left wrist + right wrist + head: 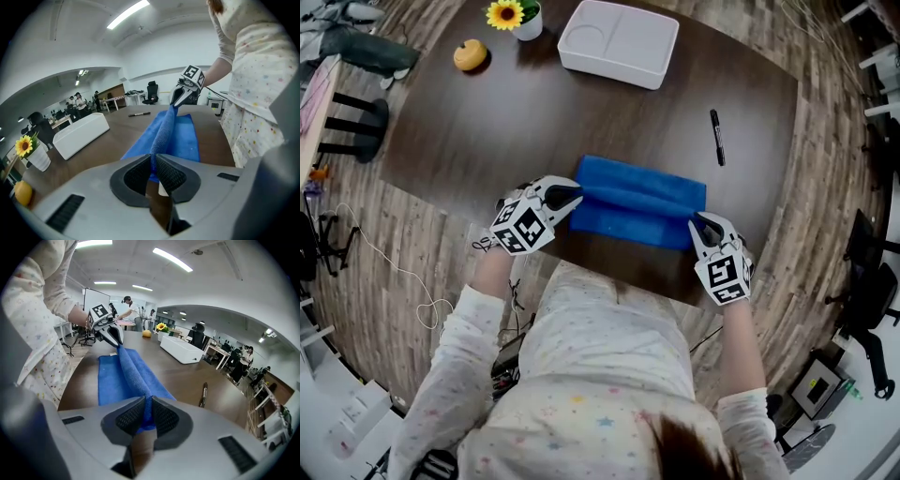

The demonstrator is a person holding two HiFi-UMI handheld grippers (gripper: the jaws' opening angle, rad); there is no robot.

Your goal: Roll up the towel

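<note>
A blue towel (639, 204) lies on the dark brown table (534, 122) near its front edge, with a raised fold running across it from left to right. My left gripper (566, 199) is shut on the left end of that fold (163, 136). At the other end my right gripper (701, 228) is shut on the same fold (136, 373). The pinched ridge is lifted off the flat part of the towel and stretches between the two grippers. In each gripper view the other gripper shows at the far end of the ridge.
A white divided tray (619, 42) stands at the table's far side. A black marker (716, 137) lies to the right beyond the towel. An orange fruit (470, 54) and a potted sunflower (512, 15) sit at the far left. The person's body is close behind the table's near edge.
</note>
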